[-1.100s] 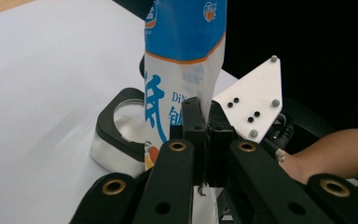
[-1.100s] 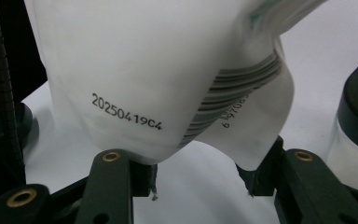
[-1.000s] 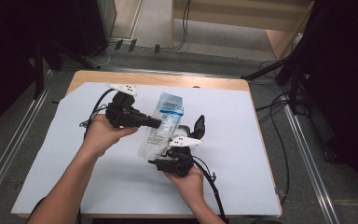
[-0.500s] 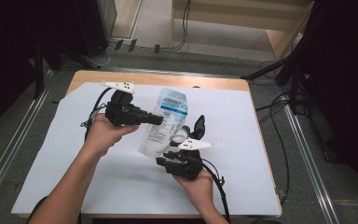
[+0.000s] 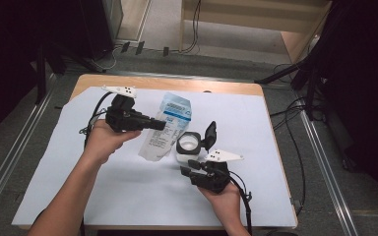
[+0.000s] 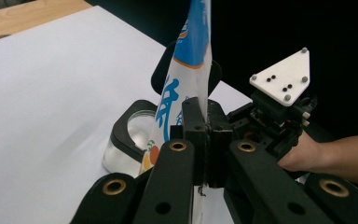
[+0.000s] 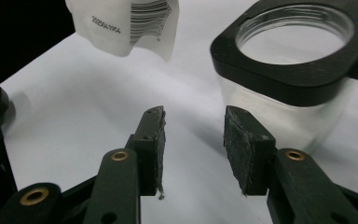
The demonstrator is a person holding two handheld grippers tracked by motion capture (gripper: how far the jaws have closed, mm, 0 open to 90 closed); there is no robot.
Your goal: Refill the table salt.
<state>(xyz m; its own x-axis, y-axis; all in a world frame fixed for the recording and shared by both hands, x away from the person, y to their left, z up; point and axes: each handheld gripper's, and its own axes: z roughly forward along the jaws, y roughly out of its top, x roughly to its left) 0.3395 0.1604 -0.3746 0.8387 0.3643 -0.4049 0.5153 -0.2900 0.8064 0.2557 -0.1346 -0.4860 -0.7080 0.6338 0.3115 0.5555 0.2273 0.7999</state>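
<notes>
On the white sheet covering the worktop [image 5: 128, 196], the left claw [image 5: 158, 125] is clamped tight on the edge of a blue-and-white pouch [image 5: 170, 123], its pads pinched on the thin seam so the pouch stands up from between them in the left gripper view [image 6: 186, 70]. In the high view the pouch runs from near the far edge of the sheet down toward the person, its lower end with the barcode hanging free just left of the jar [image 5: 188, 147]. That jar is clear glass with a black square collar around its mouth and a black flip lid [image 5: 210, 133] standing open on its far right side; it sits near the middle of the sheet, just beside the pouch's lower end. The right claw [image 5: 193, 167] lies low on the near side of the jar, its jaws partly open with only bare sheet between the pads [image 7: 240, 149]; they have just been closing a little, with nothing between them. In the right gripper view the jar [image 7: 289, 93] stands just ahead and to the right of the jaws, apart from them, and the pouch's barcoded corner [image 7: 130, 28] hangs above and to the left. Cables trail from both claws across the sheet toward the person. A bare wooden strip of worktop shows beyond the sheet.
</notes>
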